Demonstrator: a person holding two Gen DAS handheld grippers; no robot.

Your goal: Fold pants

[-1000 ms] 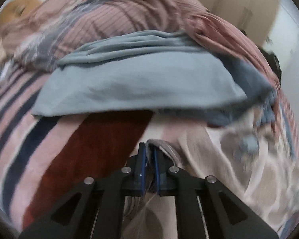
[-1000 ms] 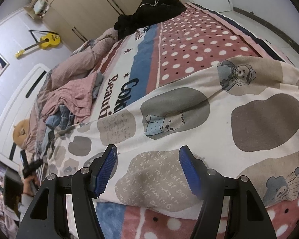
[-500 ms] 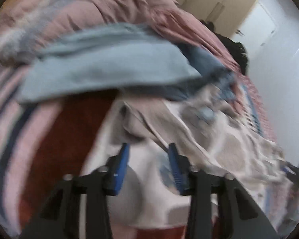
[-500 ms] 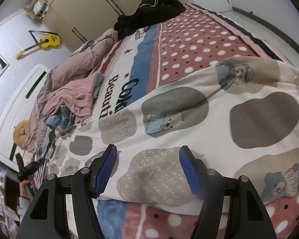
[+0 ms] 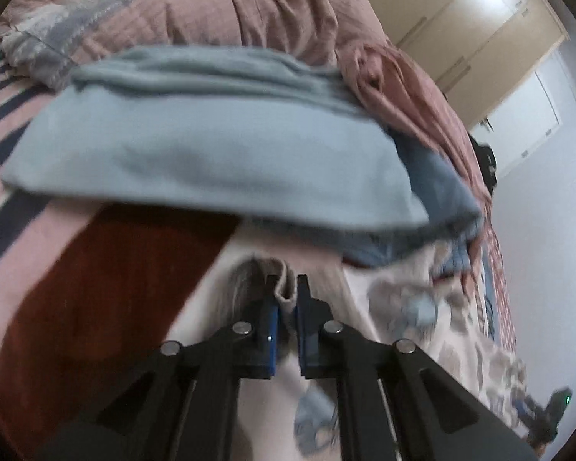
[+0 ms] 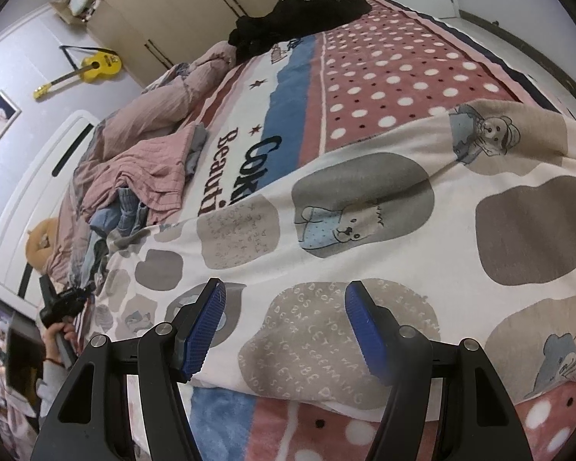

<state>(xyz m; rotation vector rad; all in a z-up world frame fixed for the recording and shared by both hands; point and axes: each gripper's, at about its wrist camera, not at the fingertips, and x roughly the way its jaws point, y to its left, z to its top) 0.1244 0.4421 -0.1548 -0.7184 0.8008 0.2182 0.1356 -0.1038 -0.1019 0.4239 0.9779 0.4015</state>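
Observation:
The pants are cream with grey and beige blobs and cartoon bears, spread flat across the bed. My right gripper is open and hovers just above their near edge, holding nothing. In the left wrist view my left gripper is shut on a bunched edge of the pants, near the far end of the garment. The left gripper also shows in the right wrist view, held in a hand at the far left end.
A folded light-blue cloth lies just ahead of the left gripper, with a pink quilt behind it. A black garment pile sits at the bed's far end. The bedspread is red with polka dots.
My left gripper was shut on the fabric, opened half a second ago, and is now shut again on a bunched edge of the pants. The right gripper has stayed open and barely moved.

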